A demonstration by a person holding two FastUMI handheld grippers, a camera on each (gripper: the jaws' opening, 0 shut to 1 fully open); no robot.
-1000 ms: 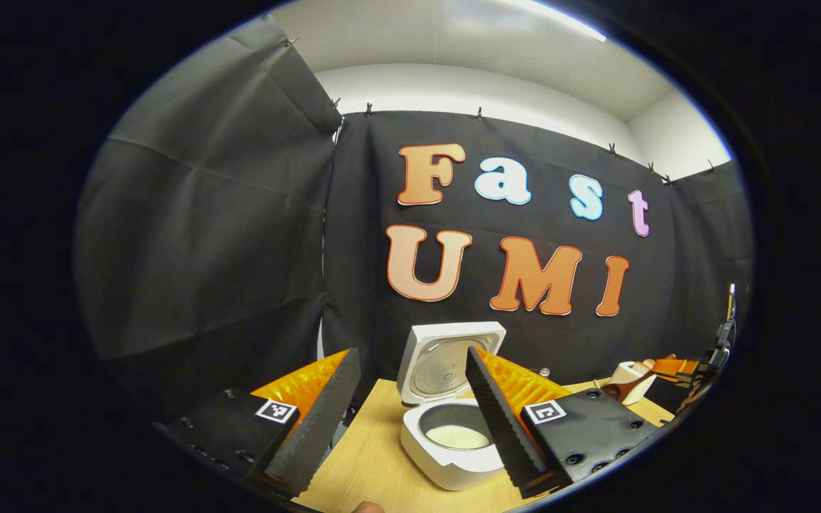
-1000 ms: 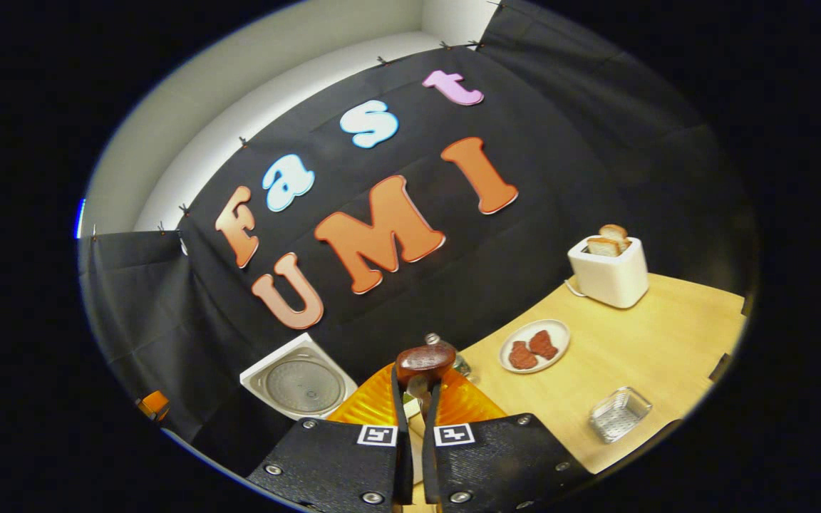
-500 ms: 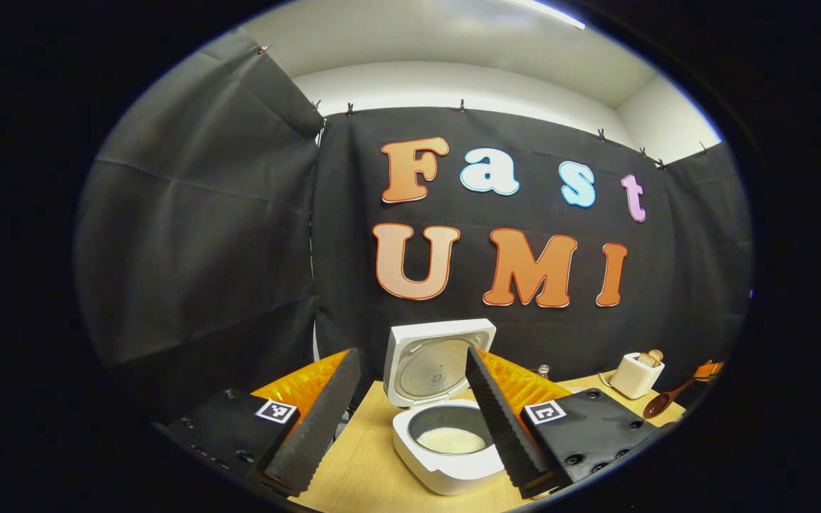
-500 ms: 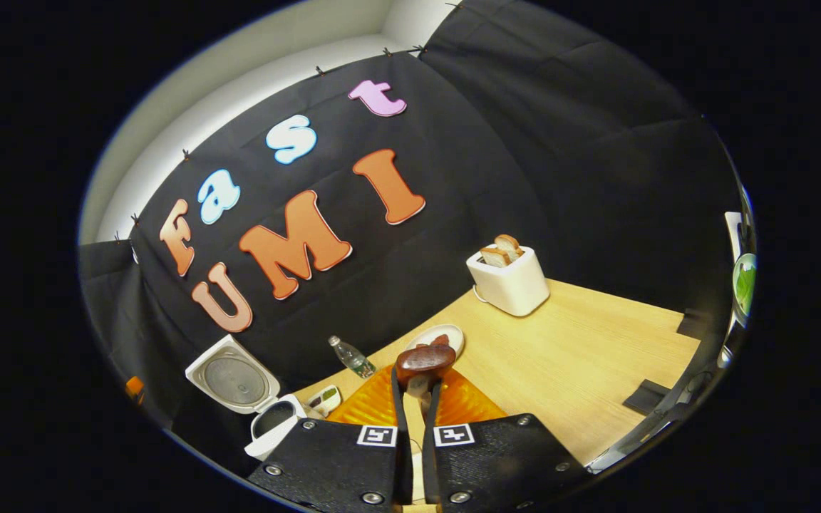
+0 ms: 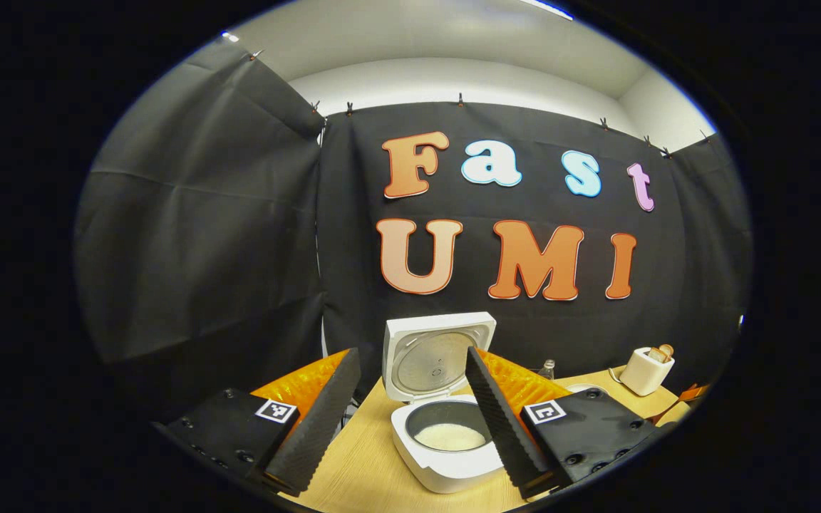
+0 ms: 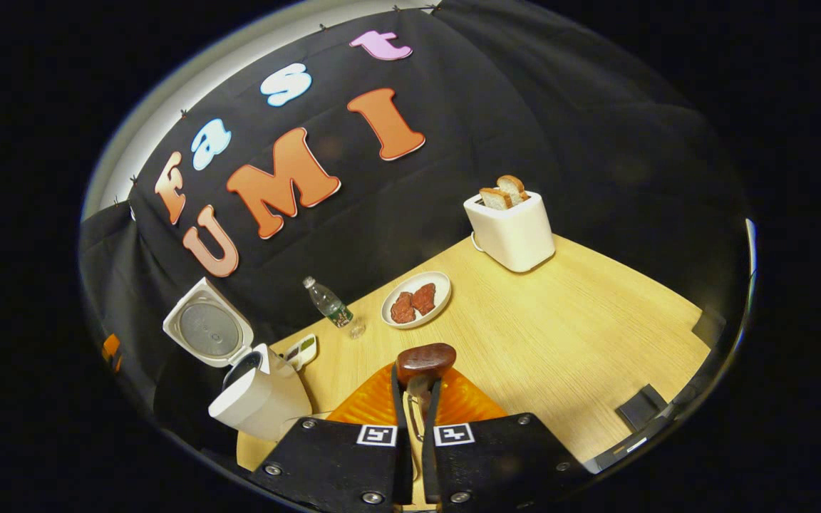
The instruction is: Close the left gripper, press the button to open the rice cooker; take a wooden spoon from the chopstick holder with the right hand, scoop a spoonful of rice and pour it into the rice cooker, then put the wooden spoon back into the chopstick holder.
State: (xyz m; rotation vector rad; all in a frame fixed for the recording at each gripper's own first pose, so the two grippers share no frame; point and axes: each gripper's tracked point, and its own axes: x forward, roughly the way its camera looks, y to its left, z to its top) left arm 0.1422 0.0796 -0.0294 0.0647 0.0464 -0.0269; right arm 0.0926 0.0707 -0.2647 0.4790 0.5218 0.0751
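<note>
Between the spread fingers of the left gripper (image 5: 403,420) sits the open rice cooker (image 5: 446,445); the right gripper (image 6: 415,399) is clamped on the wooden spoon (image 6: 424,360).

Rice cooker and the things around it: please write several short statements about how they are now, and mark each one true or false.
1. The lid of the rice cooker stands open. True.
2. The inner pot of the rice cooker is empty. False: white rice lies at its bottom.
3. The right gripper is shut on the wooden spoon. True.
4. The left gripper is closed. False: its fingers stand wide apart.
5. The toaster holds no bread. False: two slices stick out of its top.
6. The plate with two dark pieces of food lies between the bottle and the toaster. True.
</note>
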